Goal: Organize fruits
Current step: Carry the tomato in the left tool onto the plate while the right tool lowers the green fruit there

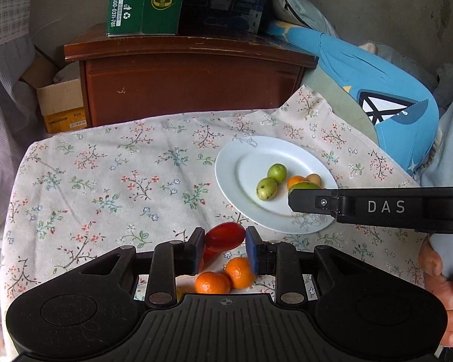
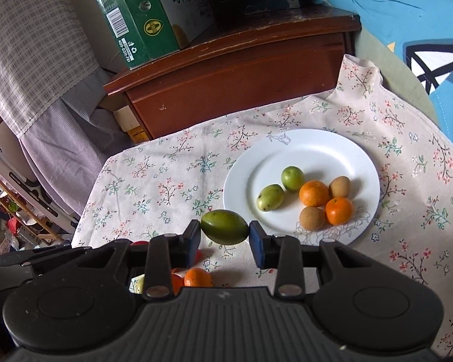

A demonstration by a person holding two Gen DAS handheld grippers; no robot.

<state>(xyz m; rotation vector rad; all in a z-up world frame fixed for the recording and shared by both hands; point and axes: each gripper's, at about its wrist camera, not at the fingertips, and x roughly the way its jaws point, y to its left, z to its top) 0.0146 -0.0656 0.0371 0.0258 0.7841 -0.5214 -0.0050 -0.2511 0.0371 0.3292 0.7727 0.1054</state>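
Observation:
My left gripper [image 1: 225, 241] is shut on a red oval fruit [image 1: 225, 236], held above the flowered cloth. Below it lie two small oranges [image 1: 226, 276] and another red fruit, mostly hidden. My right gripper [image 2: 225, 235] is shut on a green oval fruit [image 2: 225, 227] just left of the white plate [image 2: 317, 147]. In the left wrist view the right gripper's black arm [image 1: 383, 206] reaches in over the plate [image 1: 250, 154]. On the plate sit two green fruits [image 2: 279, 188], two oranges [image 2: 326, 202] and two brown fruits [image 2: 312, 217].
A brown wooden cabinet [image 1: 190, 84] stands behind the table, with a green carton [image 1: 145, 3] and a dark box on top. A blue cushion [image 1: 377, 90] lies at the right. A person's hand [image 1: 444, 286] holds the right gripper. Checked fabric hangs at the left.

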